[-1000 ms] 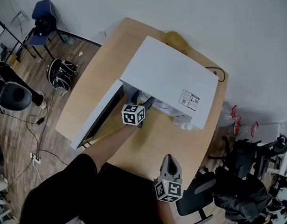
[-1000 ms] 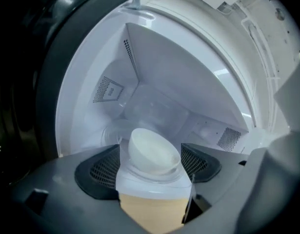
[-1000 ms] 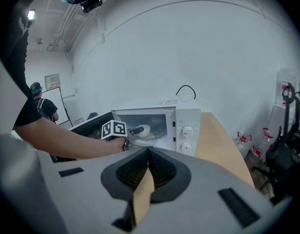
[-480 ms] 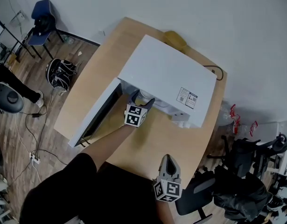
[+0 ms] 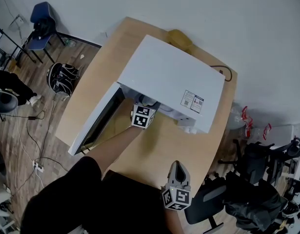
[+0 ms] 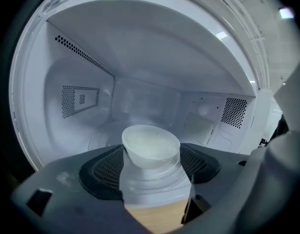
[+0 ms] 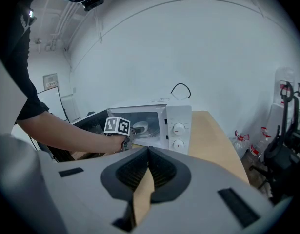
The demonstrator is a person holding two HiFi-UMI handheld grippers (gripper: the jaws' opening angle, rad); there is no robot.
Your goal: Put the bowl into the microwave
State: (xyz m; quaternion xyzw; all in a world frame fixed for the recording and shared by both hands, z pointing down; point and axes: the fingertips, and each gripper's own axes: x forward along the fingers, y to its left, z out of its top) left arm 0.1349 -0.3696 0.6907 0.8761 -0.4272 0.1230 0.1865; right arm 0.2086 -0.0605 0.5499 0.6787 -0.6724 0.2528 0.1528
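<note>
The left gripper (image 6: pixel 150 156) reaches through the mouth of the white microwave (image 5: pixel 169 77), its jaws spread and pinching a white bowl (image 6: pixel 150 143) between the pads. The bowl sits at the jaw tips, inside the oven, rim tipped toward the camera. Around the claw rise the oven's pale walls, with perforated vent patches (image 6: pixel 79 100) to the left and right beyond the bowl. Off the claw's left side the microwave door (image 5: pixel 98 123) hangs wide open; to its right, past the cavity's edge, are two round control knobs (image 7: pixel 178 135). Below the jaws lies the wooden table (image 5: pixel 164 145). Well behind the claw, back by the person's body at the table's near edge, the right gripper (image 7: pixel 149 152) is held with its jaws pressed together on nothing, pointing toward the oven.
</note>
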